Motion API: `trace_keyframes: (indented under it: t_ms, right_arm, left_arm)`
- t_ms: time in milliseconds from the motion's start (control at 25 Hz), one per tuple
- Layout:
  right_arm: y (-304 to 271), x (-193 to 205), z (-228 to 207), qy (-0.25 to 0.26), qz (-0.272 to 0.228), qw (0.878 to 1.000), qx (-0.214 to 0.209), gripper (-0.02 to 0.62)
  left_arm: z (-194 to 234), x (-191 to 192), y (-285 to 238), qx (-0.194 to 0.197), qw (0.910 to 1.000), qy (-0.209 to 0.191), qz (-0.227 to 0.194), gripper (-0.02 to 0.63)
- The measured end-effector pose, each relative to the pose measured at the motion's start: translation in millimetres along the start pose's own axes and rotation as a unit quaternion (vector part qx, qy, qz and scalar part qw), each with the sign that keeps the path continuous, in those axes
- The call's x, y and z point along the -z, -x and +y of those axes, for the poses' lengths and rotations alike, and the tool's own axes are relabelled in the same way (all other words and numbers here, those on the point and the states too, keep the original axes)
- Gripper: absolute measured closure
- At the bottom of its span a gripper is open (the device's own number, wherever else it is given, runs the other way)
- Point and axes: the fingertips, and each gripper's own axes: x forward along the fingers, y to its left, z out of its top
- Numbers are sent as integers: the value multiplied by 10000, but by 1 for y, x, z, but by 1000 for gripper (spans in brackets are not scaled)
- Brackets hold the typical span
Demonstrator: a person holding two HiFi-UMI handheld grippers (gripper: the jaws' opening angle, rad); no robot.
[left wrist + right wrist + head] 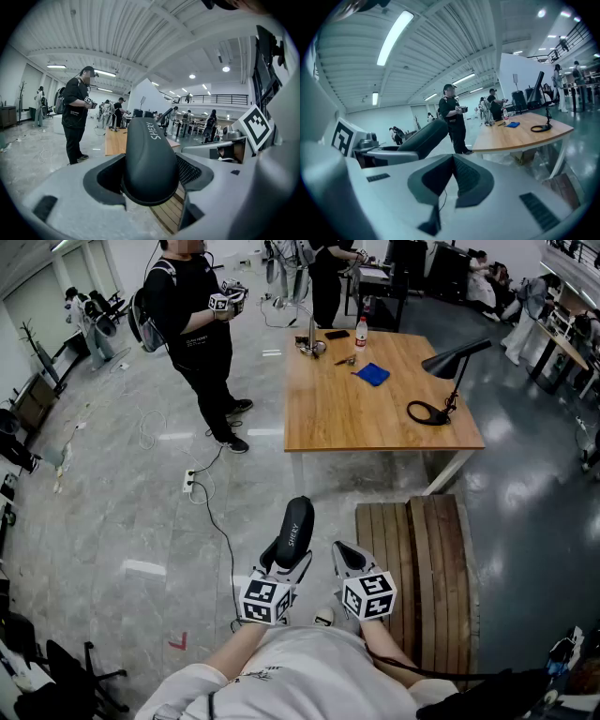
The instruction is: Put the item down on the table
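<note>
A dark oblong case [295, 531] with white lettering stands up out of my left gripper [281, 566], whose jaws are shut wide around it. The left gripper view shows the case [147, 159] filling the gap between the pads, pointing toward the wooden table [115, 140]. My right gripper [352, 563] hangs beside it, shut and empty; its pads meet at the tips in the right gripper view [452, 171]. That view also shows the case [422, 136] to the left. The table [375, 418] stands ahead across the floor, well away from both grippers.
On the table lie a blue cloth [372, 374], a bottle [361, 334], a black desk lamp [441, 381] and small items at its far end. A slatted wooden bench [422, 568] lies right of the grippers. A person in black [199, 334] stands left of the table. A cable and power strip [189, 482] lie on the floor.
</note>
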Motion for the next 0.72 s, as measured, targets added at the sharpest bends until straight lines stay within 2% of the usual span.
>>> trace_keyframes:
  t_ms: [240, 440, 720]
  right_arm:
    - [-13, -14, -31, 274, 170, 9994, 159, 591]
    - [-23, -19, -41, 230, 186, 9994, 151, 591]
    - [-64, -31, -73, 171, 215, 9992, 294, 591]
  left_arm:
    - [-7, -12, -31, -161, 9998, 84, -118, 267]
    - [-6, -21, -48, -173, 9998, 38, -128, 267]
    - [22, -29, -100, -19, 10000, 63, -68, 267]
